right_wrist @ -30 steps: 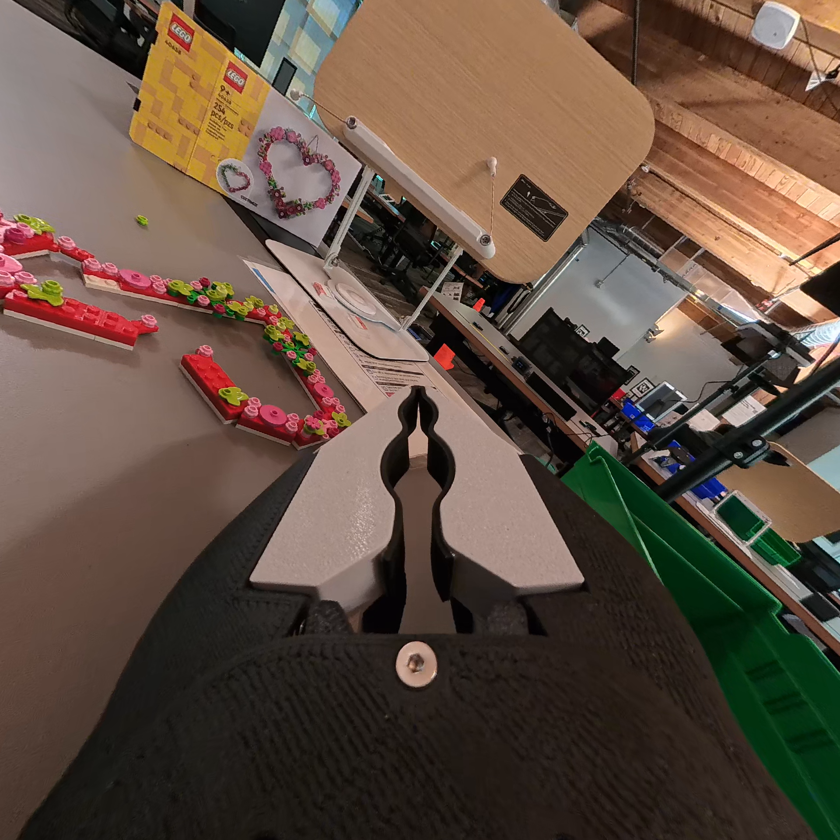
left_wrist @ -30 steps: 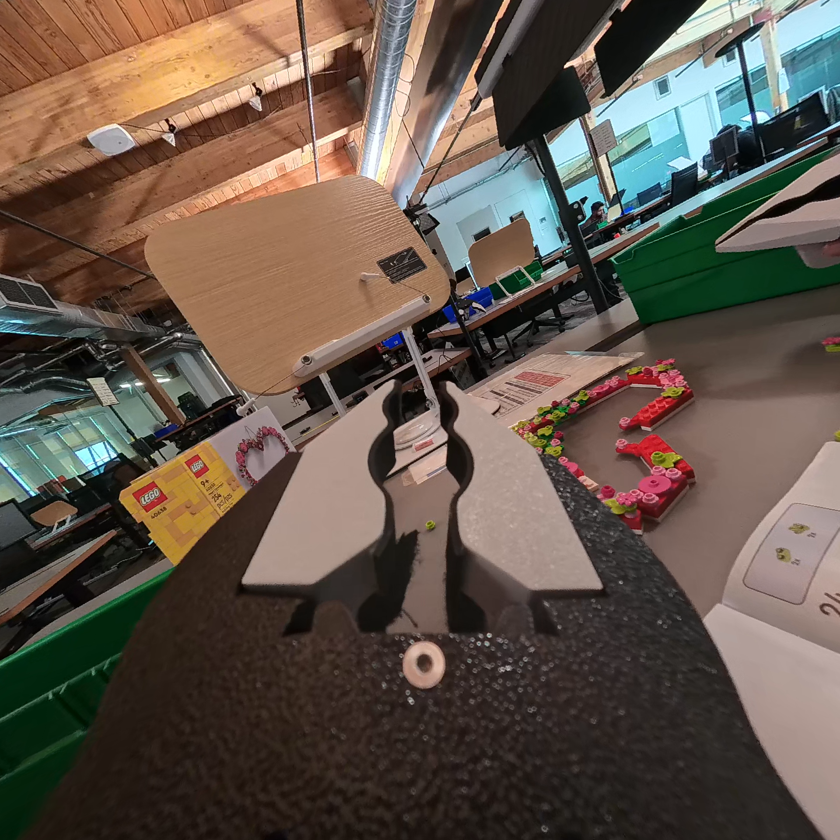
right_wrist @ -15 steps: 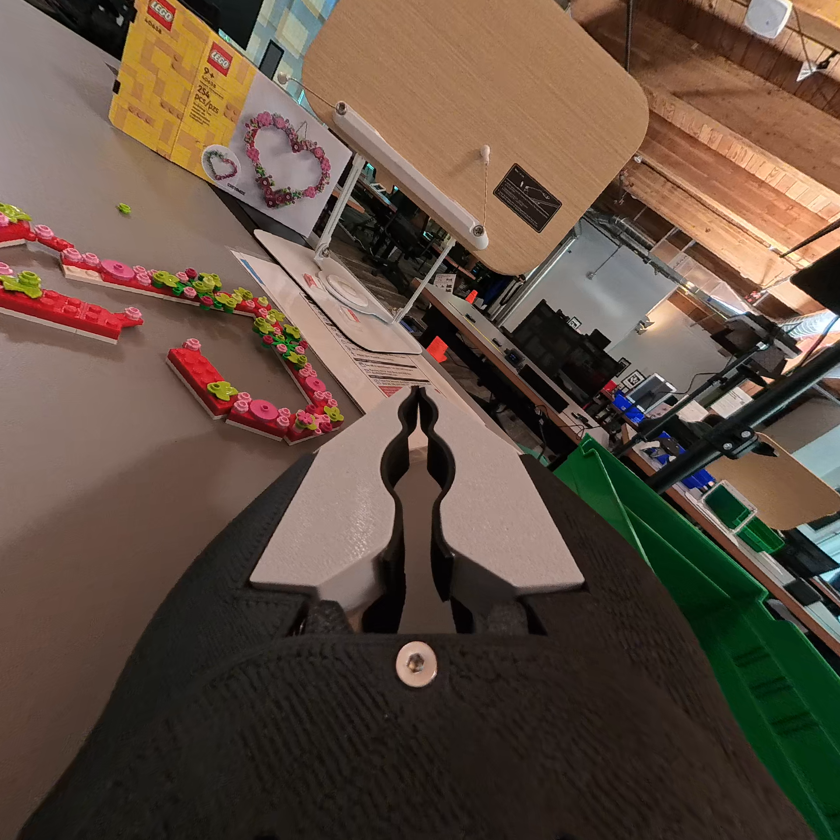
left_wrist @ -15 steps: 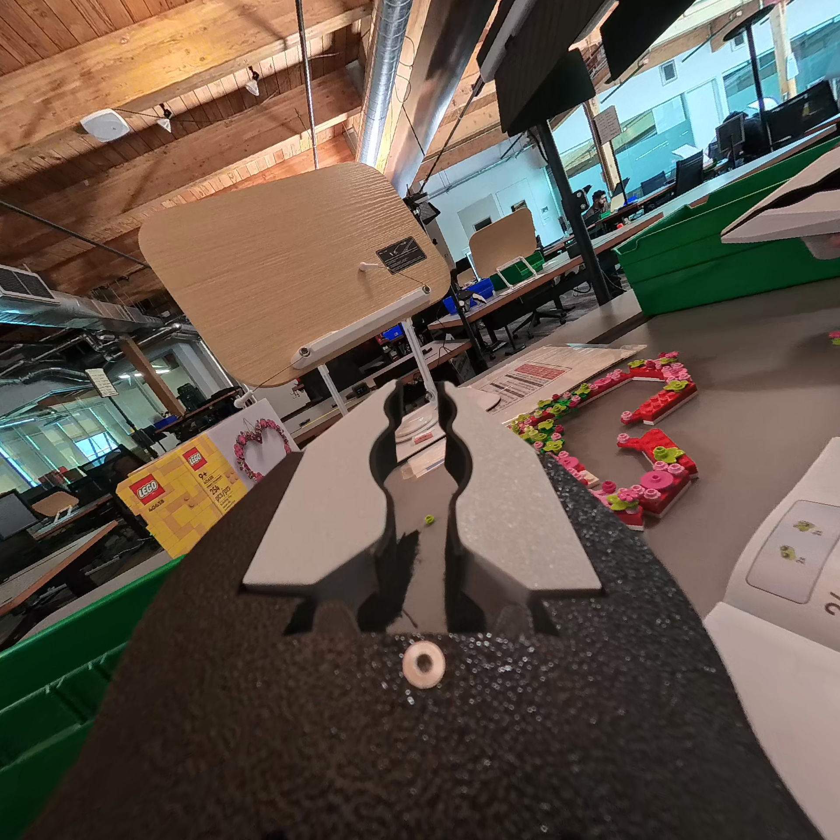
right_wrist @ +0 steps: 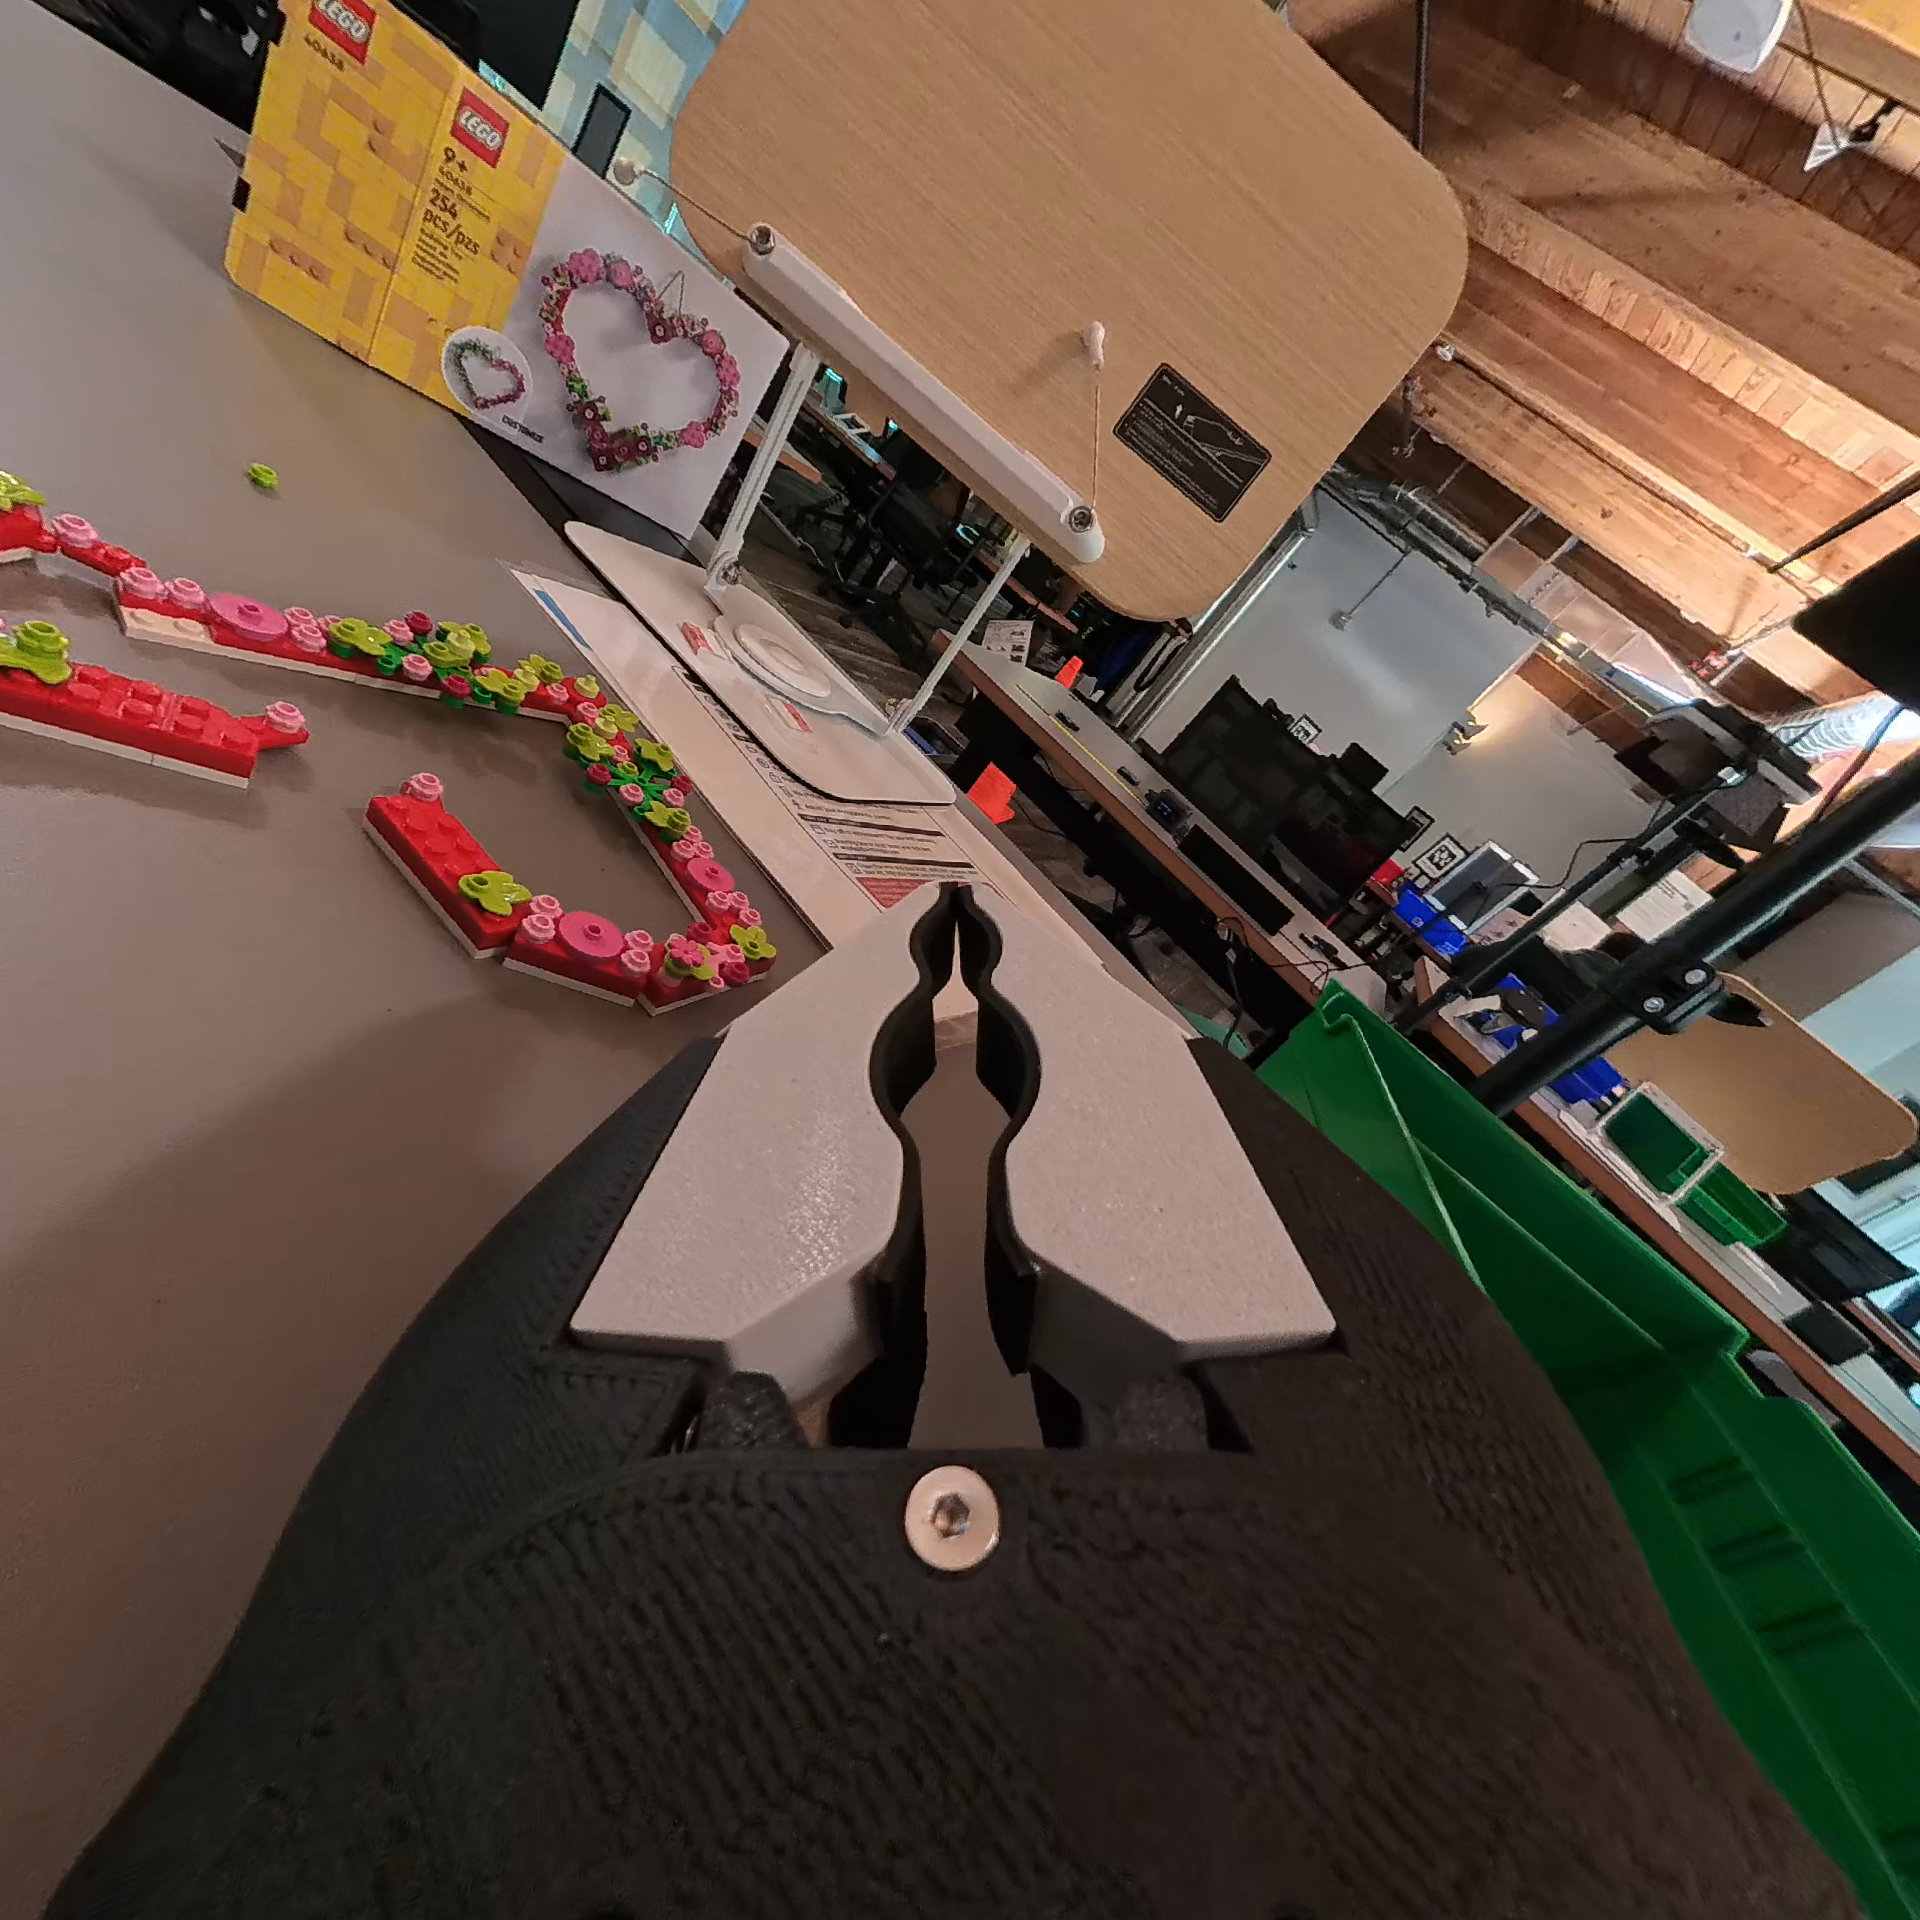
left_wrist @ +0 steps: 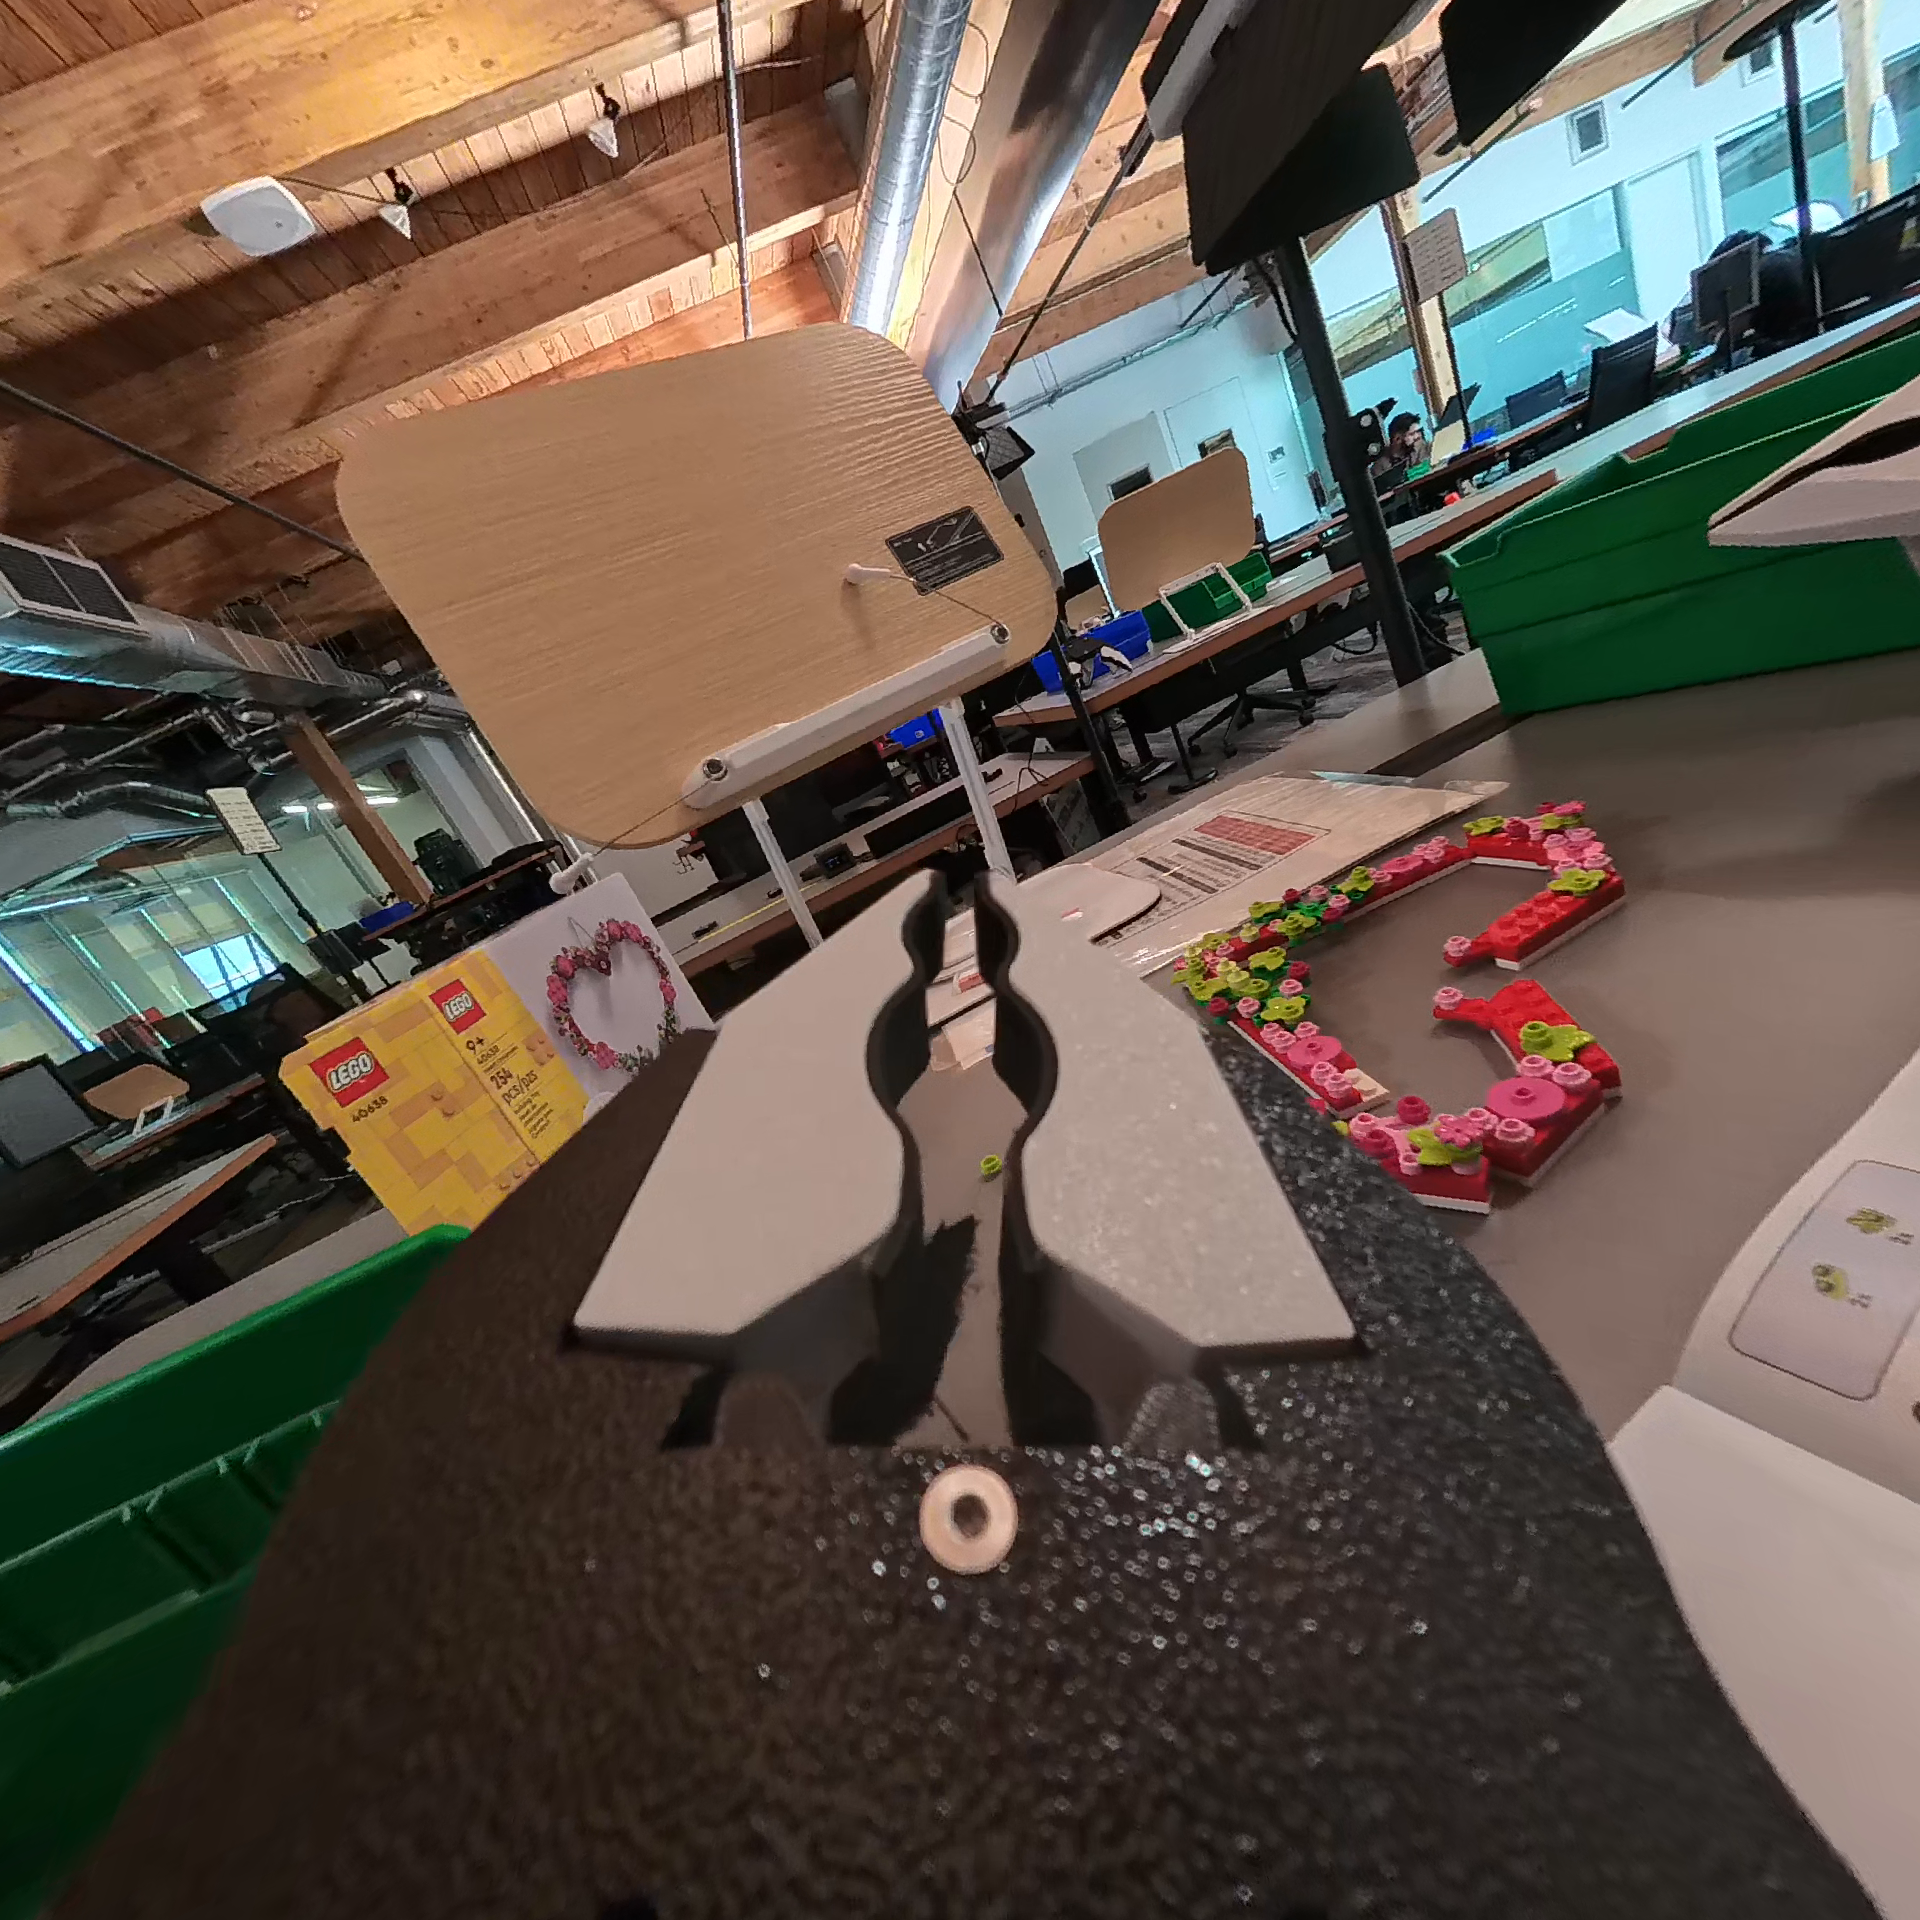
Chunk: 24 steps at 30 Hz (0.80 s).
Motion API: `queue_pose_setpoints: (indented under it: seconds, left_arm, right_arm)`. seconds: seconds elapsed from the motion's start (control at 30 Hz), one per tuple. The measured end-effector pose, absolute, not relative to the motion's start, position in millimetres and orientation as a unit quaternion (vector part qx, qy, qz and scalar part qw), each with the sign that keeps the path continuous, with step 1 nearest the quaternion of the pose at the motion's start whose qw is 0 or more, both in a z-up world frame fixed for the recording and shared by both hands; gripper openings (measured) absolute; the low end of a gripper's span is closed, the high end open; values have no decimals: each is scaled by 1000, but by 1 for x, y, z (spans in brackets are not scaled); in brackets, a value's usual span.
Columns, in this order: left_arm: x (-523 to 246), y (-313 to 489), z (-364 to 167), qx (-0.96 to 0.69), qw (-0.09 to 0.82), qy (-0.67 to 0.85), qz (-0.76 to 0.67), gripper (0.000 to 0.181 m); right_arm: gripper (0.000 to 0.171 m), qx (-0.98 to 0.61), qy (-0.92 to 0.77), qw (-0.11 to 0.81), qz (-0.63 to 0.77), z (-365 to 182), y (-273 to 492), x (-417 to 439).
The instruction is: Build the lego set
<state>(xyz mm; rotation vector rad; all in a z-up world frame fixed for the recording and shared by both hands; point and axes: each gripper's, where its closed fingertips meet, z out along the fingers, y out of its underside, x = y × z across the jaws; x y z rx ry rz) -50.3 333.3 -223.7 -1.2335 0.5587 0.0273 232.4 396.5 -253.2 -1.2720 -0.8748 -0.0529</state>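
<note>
Plainly, both pairs of tongs were empty: the left tongs [left_wrist: 961, 904] stood a sliver apart, the right tongs [right_wrist: 956, 902] pinched together at the tips. Beyond the right tongs, at ten o'clock, the red heart sections [right_wrist: 582, 925] lay on the desk [right_wrist: 208, 1091], unjoined. The next move probably called for opening wide and gripping a section by its plate edges, not its flowers. A loose green stud [right_wrist: 262, 475] lay farther off; farther still, the yellow box [right_wrist: 384, 197] and book stand [right_wrist: 1070, 260] crowded the far edge.
</note>
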Motion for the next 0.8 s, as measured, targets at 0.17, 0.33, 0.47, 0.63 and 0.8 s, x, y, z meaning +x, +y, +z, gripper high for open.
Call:
queue_pose_setpoints:
  seconds: [0.17,0.33,0.47,0.63,0.8]
  left_arm:
    - [-54,337,-224,-579,777,247,22,0]
    - [-52,335,-225,-575,777,253,21,0]
    - [-51,335,-225,-575,778,254,16,6]
    - [-50,335,-225,-576,777,253,3,18]
    - [-54,339,-227,-590,771,238,-4,40]
  right_arm:
    - [0,-576,-393,717,-23,-253,397,233]
    - [0,-576,-392,717,-21,-253,397,233]
    - [0,-577,-392,716,-20,-253,397,233]
    - [0,-577,-392,716,-20,-254,397,233]
    - [0,-577,-392,716,-20,-254,397,233]
